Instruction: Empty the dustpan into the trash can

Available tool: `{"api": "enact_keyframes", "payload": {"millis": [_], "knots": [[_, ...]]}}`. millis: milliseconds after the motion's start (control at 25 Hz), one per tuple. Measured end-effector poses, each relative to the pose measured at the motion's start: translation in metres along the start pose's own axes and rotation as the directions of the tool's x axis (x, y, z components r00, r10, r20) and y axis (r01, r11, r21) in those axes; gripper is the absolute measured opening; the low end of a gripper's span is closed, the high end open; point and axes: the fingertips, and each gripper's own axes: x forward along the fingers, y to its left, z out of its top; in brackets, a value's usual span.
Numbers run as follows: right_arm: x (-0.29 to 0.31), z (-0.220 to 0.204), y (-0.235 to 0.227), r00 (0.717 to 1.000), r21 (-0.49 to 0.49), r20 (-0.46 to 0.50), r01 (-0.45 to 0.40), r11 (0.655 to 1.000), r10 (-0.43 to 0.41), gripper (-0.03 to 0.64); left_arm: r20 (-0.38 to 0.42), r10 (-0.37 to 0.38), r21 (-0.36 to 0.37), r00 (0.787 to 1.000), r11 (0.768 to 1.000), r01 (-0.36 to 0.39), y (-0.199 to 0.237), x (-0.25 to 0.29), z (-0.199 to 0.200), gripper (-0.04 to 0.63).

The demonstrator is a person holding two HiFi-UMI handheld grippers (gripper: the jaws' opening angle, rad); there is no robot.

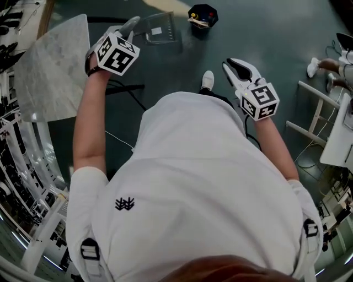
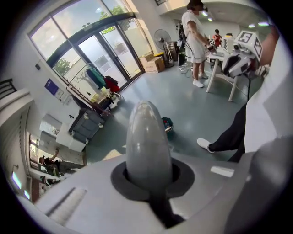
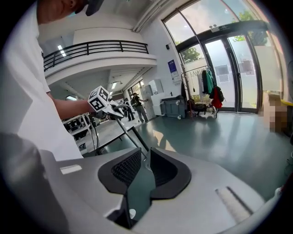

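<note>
My left gripper is shut on the grey rounded top of the dustpan handle, which fills the middle of the left gripper view. The clear dustpan hangs over the green floor just beyond it, left of the small black trash can, which has scraps inside. The can also shows past the handle tip. My right gripper is held at the right, apart from both. Its black pads meet at the tips with nothing between them. From there the left gripper and the thin handle rod are in sight.
A marble-topped table stands at the left. White table legs and a seated person's feet are at the right. My own shoe is on the floor below the can. Another person stands by a white table further off.
</note>
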Motion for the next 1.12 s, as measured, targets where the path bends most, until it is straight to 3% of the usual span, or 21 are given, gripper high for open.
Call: {"api": "enact_keyframes", "payload": {"millis": [240,400,1120], "knots": [[0.019,0.003,0.054,1.0,-0.039,-0.002,-0.011,0.999,0.011,0.061,0.037,-0.045,-0.16,0.998,0.986,0.051,-0.019,-0.021,-0.076,0.061],[0.023,0.001,0.084,1.0,-0.051,0.0,-0.008,0.999,0.008,0.061,0.065,-0.064,-0.226,0.996,0.971,0.077,-0.034,-0.035,-0.114,0.061],[0.011,-0.037,0.19,0.999,-0.102,-0.028,0.014,0.995,-0.017,0.035,0.134,-0.138,-0.258,0.981,0.951,0.169,-0.13,-0.083,-0.212,0.062]]}}
